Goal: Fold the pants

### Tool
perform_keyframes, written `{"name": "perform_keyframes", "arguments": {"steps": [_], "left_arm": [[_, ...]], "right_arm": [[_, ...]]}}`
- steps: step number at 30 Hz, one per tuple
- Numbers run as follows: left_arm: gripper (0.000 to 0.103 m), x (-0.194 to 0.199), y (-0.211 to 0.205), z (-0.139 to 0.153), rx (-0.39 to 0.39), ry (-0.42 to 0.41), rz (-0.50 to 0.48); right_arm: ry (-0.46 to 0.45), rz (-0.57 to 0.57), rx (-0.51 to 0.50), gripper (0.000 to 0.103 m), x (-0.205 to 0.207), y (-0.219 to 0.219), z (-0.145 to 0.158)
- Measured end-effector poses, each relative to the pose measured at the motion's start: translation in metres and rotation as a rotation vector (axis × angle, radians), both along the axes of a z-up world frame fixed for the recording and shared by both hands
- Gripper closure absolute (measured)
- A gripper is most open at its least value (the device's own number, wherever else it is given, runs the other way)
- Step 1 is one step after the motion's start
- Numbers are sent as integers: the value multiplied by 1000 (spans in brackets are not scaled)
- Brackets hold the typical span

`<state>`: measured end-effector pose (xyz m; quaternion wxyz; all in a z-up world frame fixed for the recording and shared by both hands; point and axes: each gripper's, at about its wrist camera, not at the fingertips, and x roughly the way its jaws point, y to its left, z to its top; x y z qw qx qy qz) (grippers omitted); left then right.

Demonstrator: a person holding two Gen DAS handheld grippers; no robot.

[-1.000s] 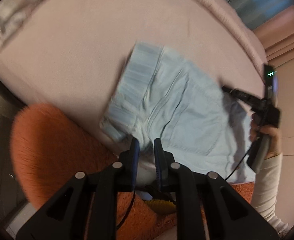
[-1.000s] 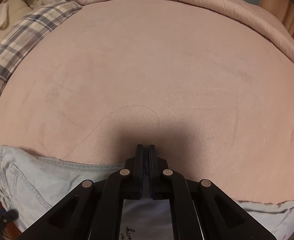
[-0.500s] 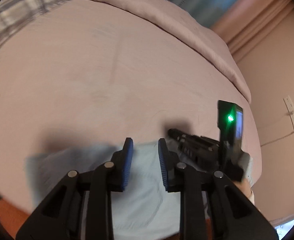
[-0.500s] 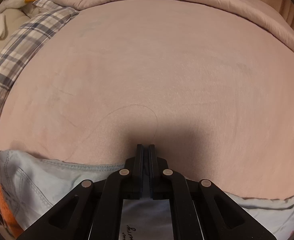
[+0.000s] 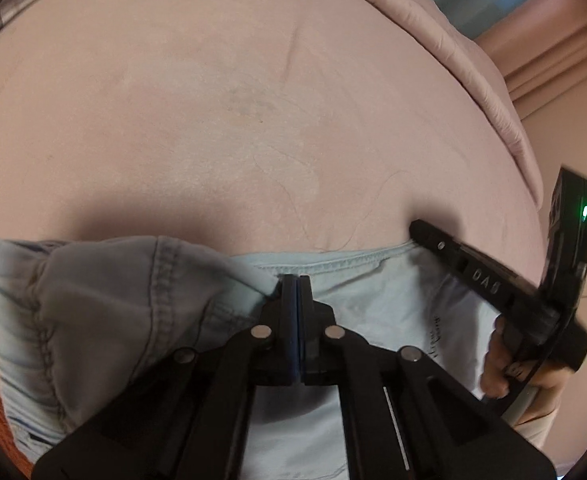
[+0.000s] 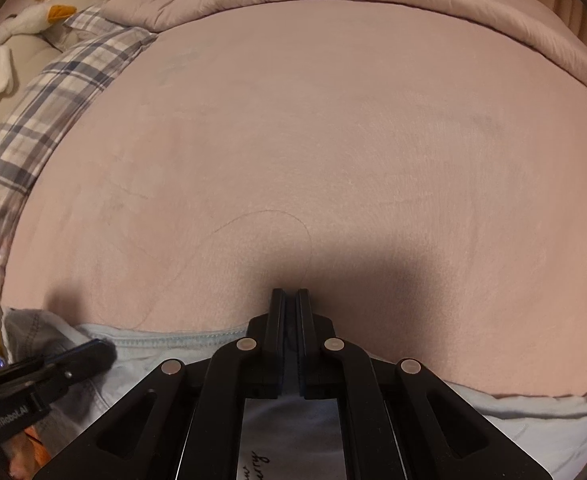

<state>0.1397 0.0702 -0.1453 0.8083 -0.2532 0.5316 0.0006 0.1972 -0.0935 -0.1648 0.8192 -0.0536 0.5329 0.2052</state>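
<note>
Since a second ago your left tongs (image 5: 294, 278) have swung off the orange blanket edge and come down over the pants (image 5: 141, 312), and they have gone from parted half a second ago to clenched on a bunched fold of denim at the top hem. Your right tongs (image 6: 289, 294) have barely shifted; they sit in the same spot, jaws pressed together, with pale cloth showing beneath the frame. Whether any fabric is actually pinched between the tips, I cannot tell from the right wrist view, since the tips reach past the hem onto the bed (image 6: 333, 140).

The pants lie at the near edge of the pink bed, their upper edge running straight across both views, with the left portion heaped and shadowed and the right portion flat. In the left wrist view your right tongs (image 5: 425, 230) rest at the far right end of that same hem, and your right hand (image 5: 505, 364) grips the handle behind it.

The hold makes sense as a two-corner grip: each tool takes one end of the same edge so the cloth can be carried over in one even sweep without skewing. The heap under the left tongs suggests you have several layers there, so lift gently and check that the hem stays level. The plaid blanket (image 6: 53, 108) and stuffed duck (image 6: 25, 20) are well apart from your working area.
</note>
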Motion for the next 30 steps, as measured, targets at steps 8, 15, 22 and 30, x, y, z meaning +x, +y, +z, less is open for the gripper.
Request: {"name": "perform_keyframes", "arguments": {"steps": [8,15,22,30], "left_arm": [[99,-10,7,-8,3,-5,34],[99,-14,21,-10,-103,-3,64],[99,-16,19,-9,-93,-30,59],[99,-23,24,-12,-102,-46,57]], "right_arm": [[11,-13,36,103,0,-10,2],[-40,-18,-56,97,-8,-12,23],[34,-13,-66,76,-4,-17,11],[-26,-24,-101,103,-2,-1,13]]}}
